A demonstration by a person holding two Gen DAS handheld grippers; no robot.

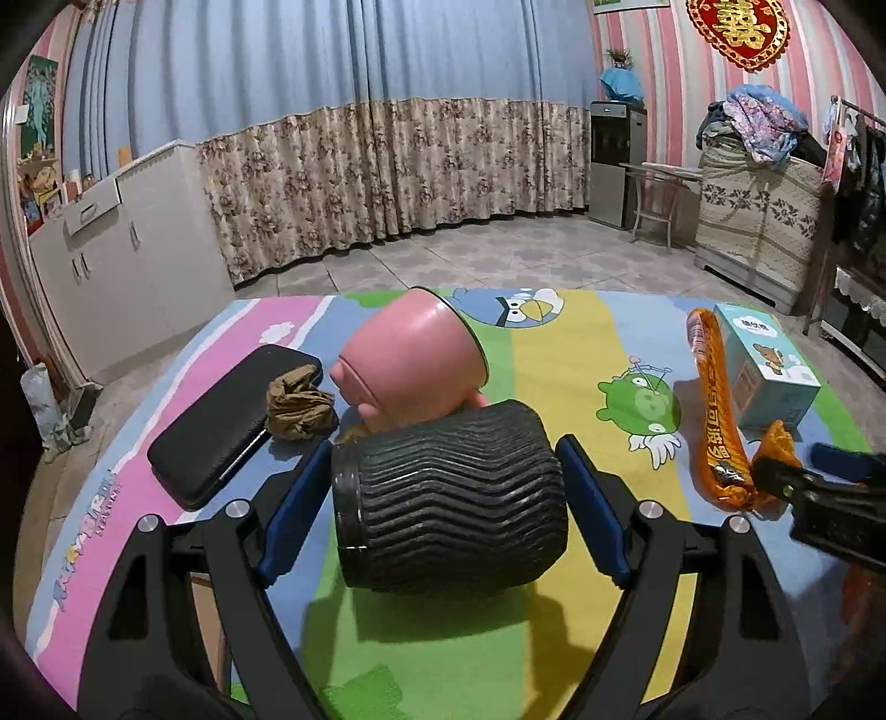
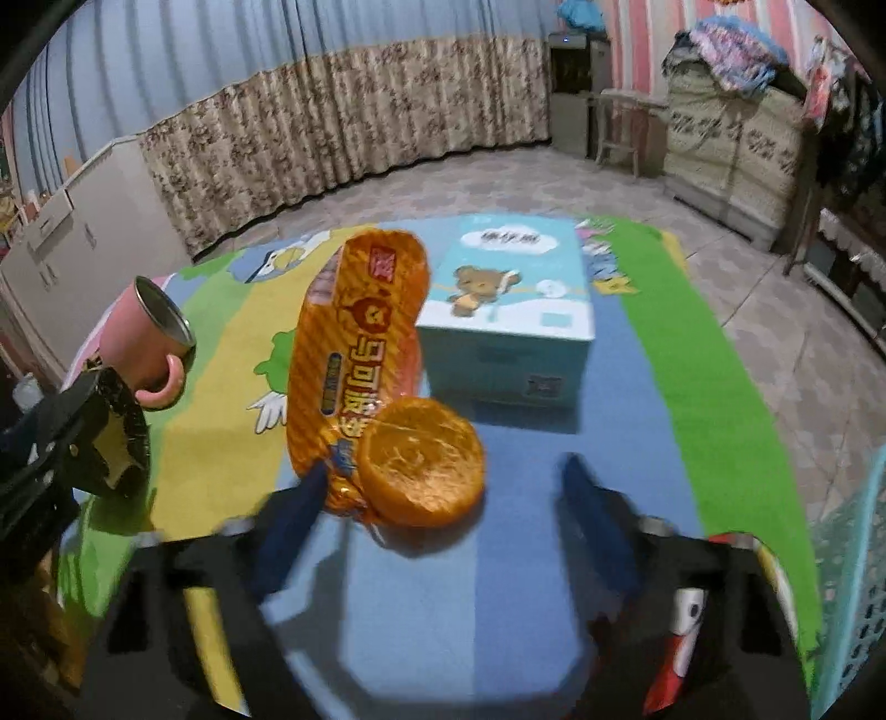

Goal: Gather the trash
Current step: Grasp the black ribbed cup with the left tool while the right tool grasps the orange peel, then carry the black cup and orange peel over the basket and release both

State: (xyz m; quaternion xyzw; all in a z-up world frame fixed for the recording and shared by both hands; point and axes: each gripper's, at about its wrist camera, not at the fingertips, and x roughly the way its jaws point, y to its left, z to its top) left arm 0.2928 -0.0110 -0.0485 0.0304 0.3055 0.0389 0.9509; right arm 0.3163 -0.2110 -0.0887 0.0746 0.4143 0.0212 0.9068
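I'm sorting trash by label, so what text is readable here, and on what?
"与可波" partly readable, on the orange snack wrapper.
Blue tissue box: cloud label too blurred.
Mat edge lettering: illegible.
Red wall ornament: "囍".

Home, lived-in room. Tiled floor (image 1: 498, 255). Long blue curtain (image 1: 332, 111) with floral lower band across back wall. Pink striped wallpaper (image 1: 664, 72) carrying red-and-gold double-happiness ornament (image 1: 739, 27). White cabinet (image 1: 127, 243) at left, small items on top. Water dispenser (image 1: 617, 160) in corner, folding stool (image 1: 656, 194) beside it. Clothes pile (image 1: 758, 124) on cloth-covered chest. Cartoon-print children's mat (image 1: 554, 360) spread in foreground, holding household clutter.
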